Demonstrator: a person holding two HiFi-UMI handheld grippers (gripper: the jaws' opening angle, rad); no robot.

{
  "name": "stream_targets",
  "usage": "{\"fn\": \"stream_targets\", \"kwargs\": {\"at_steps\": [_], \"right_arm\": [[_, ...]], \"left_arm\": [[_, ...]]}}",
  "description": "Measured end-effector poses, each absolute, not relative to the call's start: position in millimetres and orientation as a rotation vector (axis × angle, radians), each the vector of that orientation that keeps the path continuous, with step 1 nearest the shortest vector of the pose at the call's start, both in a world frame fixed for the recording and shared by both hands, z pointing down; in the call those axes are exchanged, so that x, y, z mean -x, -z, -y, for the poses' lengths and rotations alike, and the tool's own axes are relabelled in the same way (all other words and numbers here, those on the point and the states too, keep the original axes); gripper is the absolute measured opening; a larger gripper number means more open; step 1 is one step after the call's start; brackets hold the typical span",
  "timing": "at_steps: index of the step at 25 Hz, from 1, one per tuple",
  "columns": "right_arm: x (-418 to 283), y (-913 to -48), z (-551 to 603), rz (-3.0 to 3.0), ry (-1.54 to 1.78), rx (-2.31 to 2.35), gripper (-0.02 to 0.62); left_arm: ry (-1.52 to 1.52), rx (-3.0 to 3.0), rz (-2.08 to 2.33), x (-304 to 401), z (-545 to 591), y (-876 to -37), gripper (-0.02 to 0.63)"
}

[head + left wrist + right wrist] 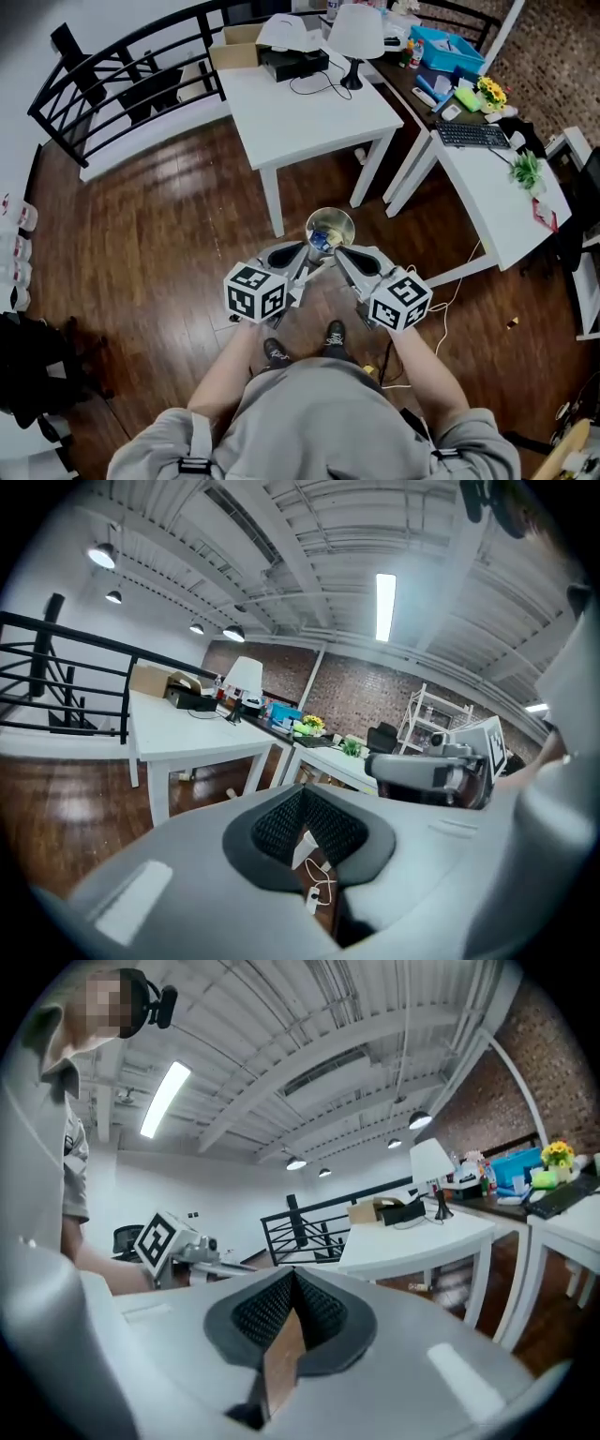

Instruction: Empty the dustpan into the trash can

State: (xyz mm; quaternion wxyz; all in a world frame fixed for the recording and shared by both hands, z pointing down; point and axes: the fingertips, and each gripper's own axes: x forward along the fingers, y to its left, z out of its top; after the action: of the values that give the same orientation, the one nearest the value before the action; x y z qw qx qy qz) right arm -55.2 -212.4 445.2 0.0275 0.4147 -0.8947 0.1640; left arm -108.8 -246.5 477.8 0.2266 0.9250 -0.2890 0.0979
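Head view: a person stands on a wood floor [169, 234] with both grippers held up in front of the chest, tips angled toward each other.
Left gripper [302, 262]: clenched, pads meeting, nothing between them.
Right gripper [345, 258]: clenched too, and empty.
Can [330, 212]: small and round, on the floor just beyond the gripper tips, near the front corner leg of a white table [309, 108]. Blue and yellow scraps show inside.
Dustpan: in no view. Neither gripper carries it, and I cannot tell where it lies.
Stage: judging by the empty tools, the tipping is either finished or not begun. The scraps in the can hint at finished, but that is a guess.
Risk, spill: the can's mouth looks narrow. A dustpan tipped off-centre or too fast would likely scatter dirt over the rim onto the floor.
Risk, knock: the can stands free and looks light. A gripper or dustpan edge bumping its rim could topple it.
Risk, grasp: shut jaws must part before taking any handle. Closing on it crookedly could let it twist and dump early.
Risk, footing: a cable [312, 897] lies on the floor near the person's feet and could snag a step.
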Motion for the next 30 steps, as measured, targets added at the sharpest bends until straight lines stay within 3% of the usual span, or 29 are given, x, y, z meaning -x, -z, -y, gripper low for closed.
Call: {"fn": "stream_targets", "kwargs": {"at_steps": [9, 30], "right_arm": [[43, -368, 250, 2.806, -0.372, -1.489, 0.0], [42, -364, 259, 2.785, -0.375, -1.471, 0.0]], "left_arm": [[-0.154, -2.651, 0.706, 105, 245, -406, 0.012], [-0.091, -2.654, 0.8, 109, 262, -388, 0.006]]}}
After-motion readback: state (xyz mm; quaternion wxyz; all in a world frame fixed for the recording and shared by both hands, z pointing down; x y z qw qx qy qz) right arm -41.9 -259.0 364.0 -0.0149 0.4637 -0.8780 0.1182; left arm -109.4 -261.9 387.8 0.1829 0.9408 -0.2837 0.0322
